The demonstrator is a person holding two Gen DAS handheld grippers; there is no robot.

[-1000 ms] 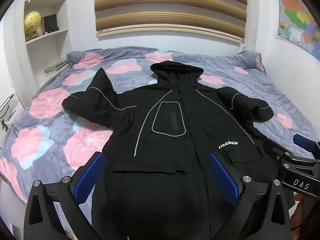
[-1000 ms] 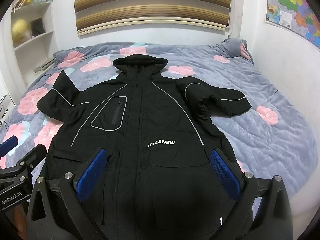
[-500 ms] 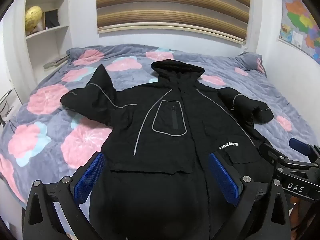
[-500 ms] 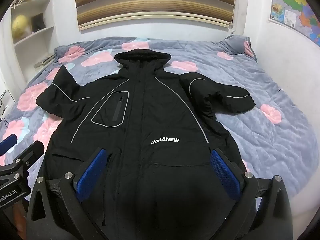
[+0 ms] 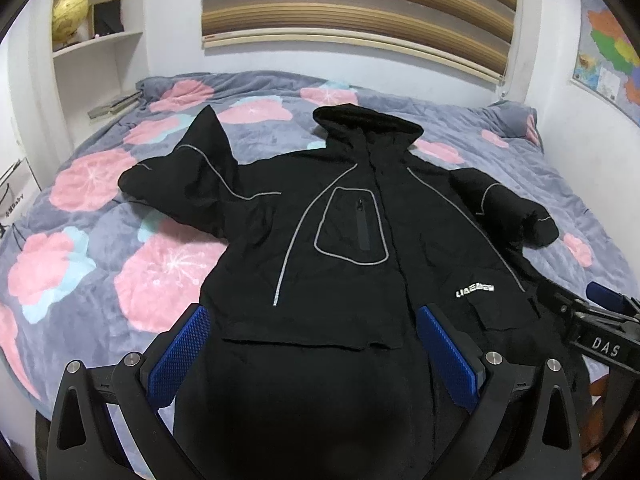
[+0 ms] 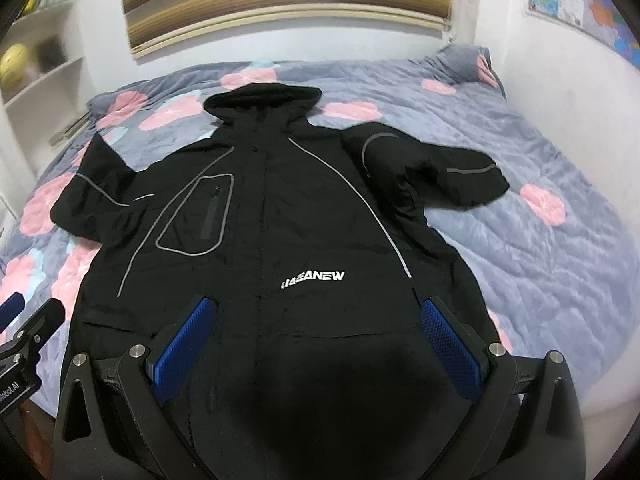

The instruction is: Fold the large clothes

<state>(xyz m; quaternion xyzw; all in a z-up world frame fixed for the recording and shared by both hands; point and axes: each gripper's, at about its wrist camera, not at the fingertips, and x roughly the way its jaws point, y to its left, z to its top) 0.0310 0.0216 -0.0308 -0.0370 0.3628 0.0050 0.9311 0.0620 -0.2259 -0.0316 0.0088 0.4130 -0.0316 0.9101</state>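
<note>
- On the bed [image 5: 100,248], black jacket [image 5: 360,264] lies face up, hood toward the wall, both sleeves out sideways: spread flat, I judge, for folding.
- My left gripper [image 5: 316,354] and right gripper [image 6: 316,344]: both jaws wide, holding nothing, above the hem.
- Containers: only the shelf [image 5: 96,40], holding 1 yellow globe [image 5: 70,10].

Even, cool indoor light fills both views, with no hard shadows on the bedspread [image 5: 92,248]. The black jacket [image 5: 352,264] swallows detail near its hem, where folds vanish into darkness. Fisheye distortion bows the walls and darkens the corners. The right wrist view is softly motion-blurred, smearing the shelves [image 6: 36,60] beyond the jacket.
</note>
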